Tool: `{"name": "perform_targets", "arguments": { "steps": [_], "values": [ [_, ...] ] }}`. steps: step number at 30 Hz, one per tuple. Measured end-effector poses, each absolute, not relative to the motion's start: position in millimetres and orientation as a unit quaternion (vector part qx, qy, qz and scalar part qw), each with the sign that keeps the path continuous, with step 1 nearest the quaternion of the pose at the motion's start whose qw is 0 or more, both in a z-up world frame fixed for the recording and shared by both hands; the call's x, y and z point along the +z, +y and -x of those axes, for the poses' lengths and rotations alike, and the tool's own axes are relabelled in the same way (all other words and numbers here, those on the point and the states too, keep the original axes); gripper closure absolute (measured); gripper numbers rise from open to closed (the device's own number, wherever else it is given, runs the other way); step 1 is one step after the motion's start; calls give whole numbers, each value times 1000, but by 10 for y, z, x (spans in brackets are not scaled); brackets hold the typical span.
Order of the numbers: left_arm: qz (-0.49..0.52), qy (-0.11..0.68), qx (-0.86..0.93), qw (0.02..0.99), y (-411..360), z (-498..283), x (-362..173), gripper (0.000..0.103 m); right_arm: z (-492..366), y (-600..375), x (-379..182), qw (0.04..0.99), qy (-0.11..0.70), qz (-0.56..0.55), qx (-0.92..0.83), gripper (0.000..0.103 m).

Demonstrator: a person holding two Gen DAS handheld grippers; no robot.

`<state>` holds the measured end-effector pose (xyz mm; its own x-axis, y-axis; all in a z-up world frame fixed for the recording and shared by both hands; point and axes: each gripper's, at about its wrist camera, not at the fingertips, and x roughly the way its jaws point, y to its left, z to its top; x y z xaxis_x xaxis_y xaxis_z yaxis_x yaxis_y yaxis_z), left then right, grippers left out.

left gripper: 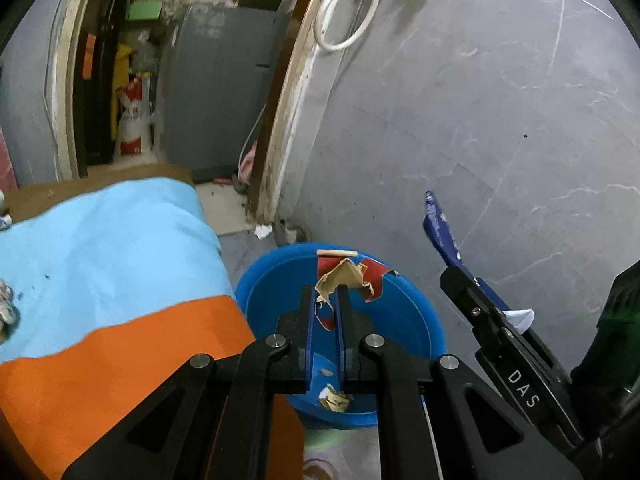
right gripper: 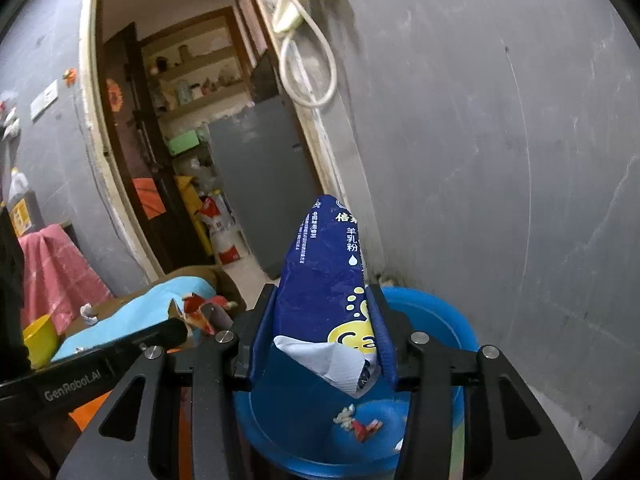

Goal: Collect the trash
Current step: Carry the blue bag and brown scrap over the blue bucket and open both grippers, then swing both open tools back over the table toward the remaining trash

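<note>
My left gripper [left gripper: 325, 300] is shut on a torn red and tan wrapper [left gripper: 352, 276] and holds it over a blue plastic basin [left gripper: 416, 320]. Small scraps [left gripper: 334, 398] lie on the basin floor. My right gripper [right gripper: 326, 320] is shut on a blue milk-powder packet [right gripper: 324, 280] that stands up between its fingers, above the same basin [right gripper: 440, 308]. Scraps [right gripper: 358, 424] show in the basin below. The right gripper with its packet [left gripper: 440, 228] also shows at the right of the left wrist view.
A table with a light blue and orange cloth [left gripper: 100, 264] stands left of the basin. A grey wall [left gripper: 500, 100] rises behind it. A doorway [right gripper: 192, 140] opens at the left onto a grey fridge [right gripper: 260, 176] and shelves. A white hose [right gripper: 308, 72] hangs by the doorframe.
</note>
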<state>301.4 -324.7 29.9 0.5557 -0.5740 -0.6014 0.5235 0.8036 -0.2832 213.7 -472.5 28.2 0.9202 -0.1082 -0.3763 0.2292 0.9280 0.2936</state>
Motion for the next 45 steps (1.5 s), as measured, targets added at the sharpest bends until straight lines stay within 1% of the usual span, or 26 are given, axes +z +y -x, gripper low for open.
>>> {"name": "perform_targets", "arguments": {
  "steps": [3,5,7,8,11,17,25,31,32,34,36,38,39,41,44,45],
  "values": [
    [28,370,-307,876,-3323,-3088,238,93,-2161,-4776,229,960,194,-183,-85,60],
    [26,381,-306,872,-3348,-3128,198,82,-2166,-4797,202,957,202,-189,-84,58],
    [33,384,-307,870,-3342,-3120,165,74,-2160,-4808,202,956,205,-191,-84,56],
    [36,383,-305,871,-3345,-3120,159,72,-2149,-4812,204,956,204,-192,-85,55],
    [38,382,-302,873,-3309,-3073,164,72,-2115,-4822,214,956,200,-194,-88,51],
    [39,359,-291,886,-3155,-2970,263,69,-2120,-4828,226,958,195,-191,-89,51],
    [35,331,-272,903,-2914,-2879,445,67,-2154,-4769,296,963,182,-181,-84,51],
    [38,300,-246,921,-2583,-2729,578,53,-2178,-4591,369,970,168,-162,-67,48],
    [40,295,-242,924,-2512,-2711,601,50,-2189,-4546,387,972,164,-157,-64,47],
    [46,281,-234,930,-2364,-2645,645,47,-2201,-4458,418,975,156,-148,-54,39],
    [49,263,-222,938,-2210,-2571,687,44,-2206,-4370,453,978,145,-140,-45,36],
    [50,244,-202,947,-2042,-2487,726,39,-2207,-4279,487,981,133,-133,-35,32],
    [51,237,-194,951,-1977,-2448,741,37,-2203,-4233,508,983,126,-131,-30,28],
    [58,222,-175,957,-1830,-2378,774,26,-2186,-4144,552,985,112,-127,-18,25],
    [73,196,-144,967,-1559,-2244,835,16,-2159,-3976,638,989,93,-118,4,19],
    [76,188,-132,970,-1473,-2204,856,16,-2137,-3915,665,990,85,-114,13,18]
  ]
}}
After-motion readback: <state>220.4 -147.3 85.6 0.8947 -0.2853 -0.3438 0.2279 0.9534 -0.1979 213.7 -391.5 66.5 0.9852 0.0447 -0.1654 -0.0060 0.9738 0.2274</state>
